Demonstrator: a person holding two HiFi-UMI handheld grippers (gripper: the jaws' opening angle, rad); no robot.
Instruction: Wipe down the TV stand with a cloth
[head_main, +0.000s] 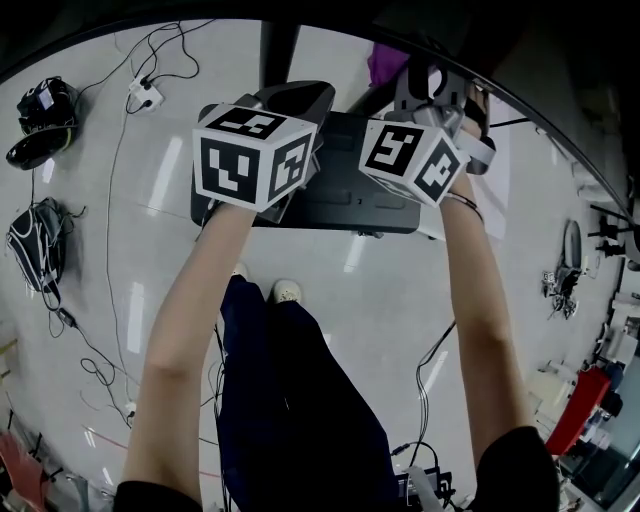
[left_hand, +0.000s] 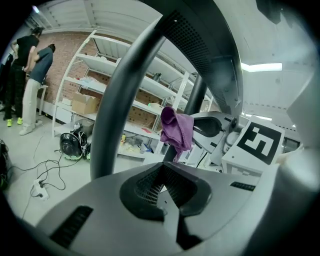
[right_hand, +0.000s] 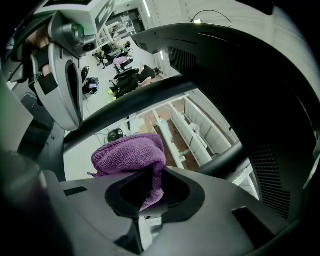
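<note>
In the head view both grippers are raised over a black TV stand base (head_main: 340, 200) that lies on the pale floor, with its dark post (head_main: 278, 50) going up behind. My right gripper (right_hand: 150, 192) is shut on a purple knitted cloth (right_hand: 131, 155), which bunches above the jaws. From the left gripper view the same cloth (left_hand: 176, 127) hangs from the right gripper, beside its marker cube (left_hand: 260, 142). My left gripper (left_hand: 162, 187) has its jaws closed together with nothing between them. A dark perforated panel (right_hand: 235, 100) curves close over both gripper views.
Two dark bags (head_main: 40, 110) (head_main: 35, 240), a power strip (head_main: 145, 95) and loose cables lie on the floor at the left. White shelving (left_hand: 115, 85) with boxes stands against a brick wall, two people (left_hand: 30, 75) beside it. My own legs and shoes (head_main: 285, 292) are below.
</note>
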